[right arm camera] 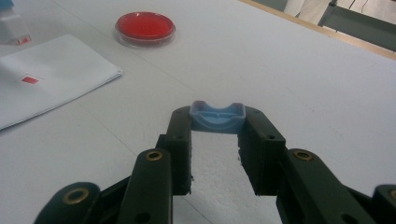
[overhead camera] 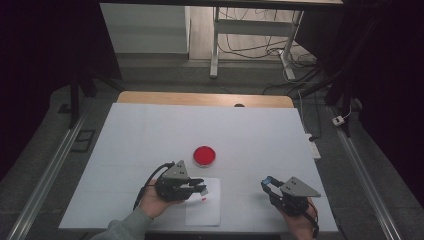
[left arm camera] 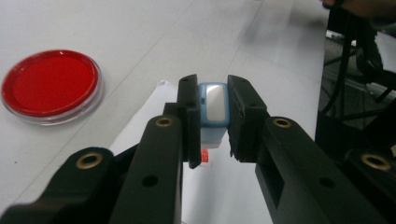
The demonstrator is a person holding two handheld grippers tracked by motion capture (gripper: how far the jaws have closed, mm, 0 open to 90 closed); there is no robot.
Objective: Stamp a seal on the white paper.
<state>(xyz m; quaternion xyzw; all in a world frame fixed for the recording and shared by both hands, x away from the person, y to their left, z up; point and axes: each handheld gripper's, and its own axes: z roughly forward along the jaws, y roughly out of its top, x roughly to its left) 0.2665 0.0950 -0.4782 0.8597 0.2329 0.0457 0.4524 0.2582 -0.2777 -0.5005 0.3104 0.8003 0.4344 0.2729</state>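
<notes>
One stamp (left arm camera: 213, 112) stands upright in left hand-held gripper (left arm camera: 214, 126).

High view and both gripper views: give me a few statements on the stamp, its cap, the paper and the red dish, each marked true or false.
1. The left gripper has its jaws shut on the stamp. True.
2. The right gripper has open, empty jaws. False: they grip the blue cap.
3. The white paper bears a small red mark. True.
4. The red dish stands on the paper. False: it stands on the table beyond the paper, apart from it.
5. The stamp hangs over the red dish. False: it is above the paper.
</notes>
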